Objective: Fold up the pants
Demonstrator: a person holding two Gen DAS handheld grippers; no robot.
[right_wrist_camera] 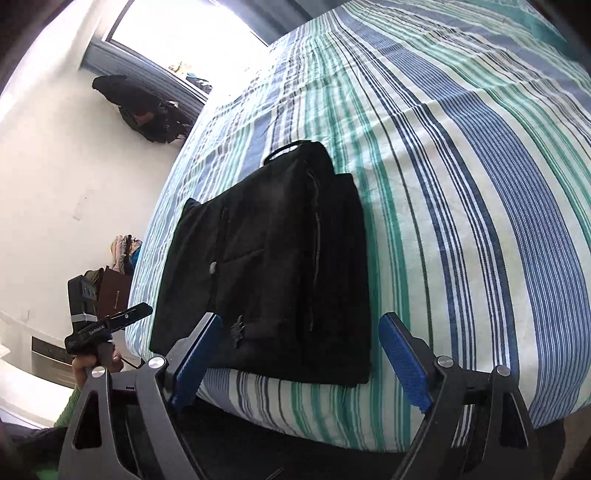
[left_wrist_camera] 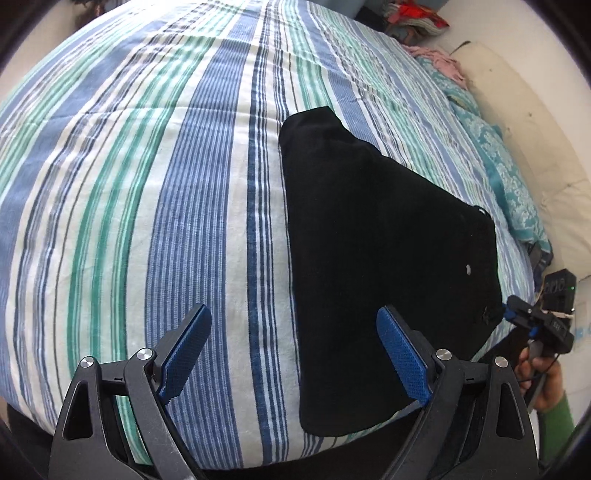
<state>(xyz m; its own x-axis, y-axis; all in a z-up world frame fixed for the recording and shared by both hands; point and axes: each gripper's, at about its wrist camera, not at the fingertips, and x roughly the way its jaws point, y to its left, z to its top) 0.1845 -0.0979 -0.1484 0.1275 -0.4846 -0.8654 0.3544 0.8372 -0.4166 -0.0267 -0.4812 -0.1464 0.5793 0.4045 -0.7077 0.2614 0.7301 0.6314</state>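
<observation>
The black pants (left_wrist_camera: 373, 243) lie folded into a compact stack on the striped bed cover (left_wrist_camera: 147, 206), near the bed's front edge. In the right wrist view the pants (right_wrist_camera: 280, 258) show a button and a seam on top. My left gripper (left_wrist_camera: 293, 343) is open and empty, hovering above the bed just left of the pants. My right gripper (right_wrist_camera: 301, 354) is open and empty, above the near edge of the pants. The right gripper also shows at the right edge of the left wrist view (left_wrist_camera: 508, 314), held in a hand, and the left gripper shows in the right wrist view (right_wrist_camera: 142, 310).
A teal patterned blanket (left_wrist_camera: 506, 177) and pink cloth lie along the bed's far right side beside a cream cushion (left_wrist_camera: 517, 110). A pile of clothes (left_wrist_camera: 410, 18) sits beyond the bed. Dark bags (right_wrist_camera: 147, 110) rest under a bright window (right_wrist_camera: 177, 33).
</observation>
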